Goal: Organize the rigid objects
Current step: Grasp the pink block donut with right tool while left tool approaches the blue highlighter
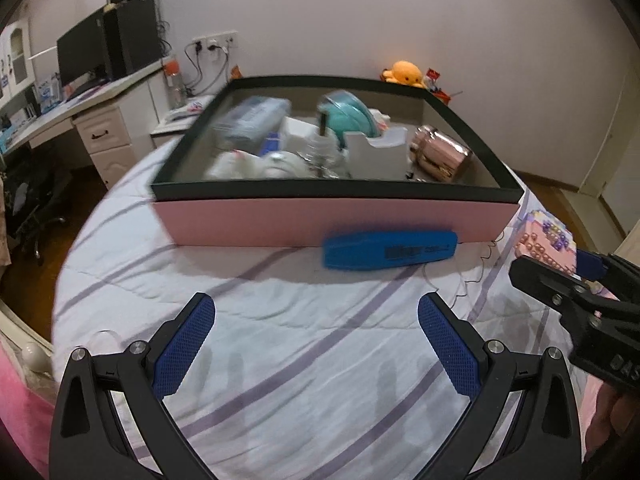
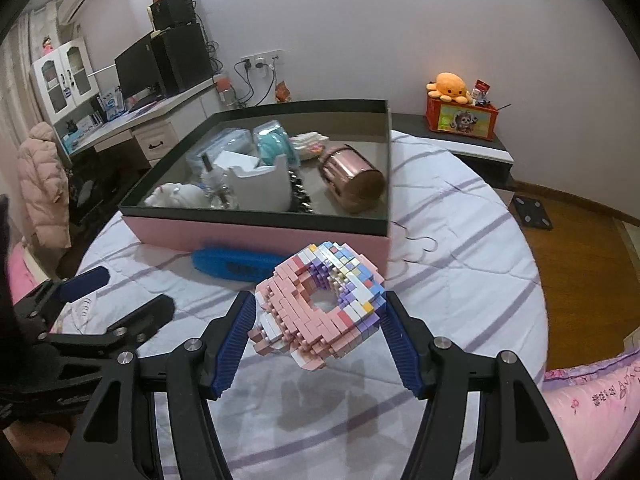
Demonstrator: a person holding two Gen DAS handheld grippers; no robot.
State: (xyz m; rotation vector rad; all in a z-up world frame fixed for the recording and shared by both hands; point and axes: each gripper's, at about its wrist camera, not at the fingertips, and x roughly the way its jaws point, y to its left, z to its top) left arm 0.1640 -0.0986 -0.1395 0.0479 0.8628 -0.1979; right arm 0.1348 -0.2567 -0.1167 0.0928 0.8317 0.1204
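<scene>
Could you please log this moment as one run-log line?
right tool: shut on brick donut | left tool: open | blue stapler: beside pink box

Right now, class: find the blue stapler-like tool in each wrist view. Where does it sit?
Left wrist: blue tool lies centre-right on the bedspread, against the pink box's front wall.
Right wrist: blue tool lies left of centre, partly behind the brick donut.
Shared landmark: the pink box.
</scene>
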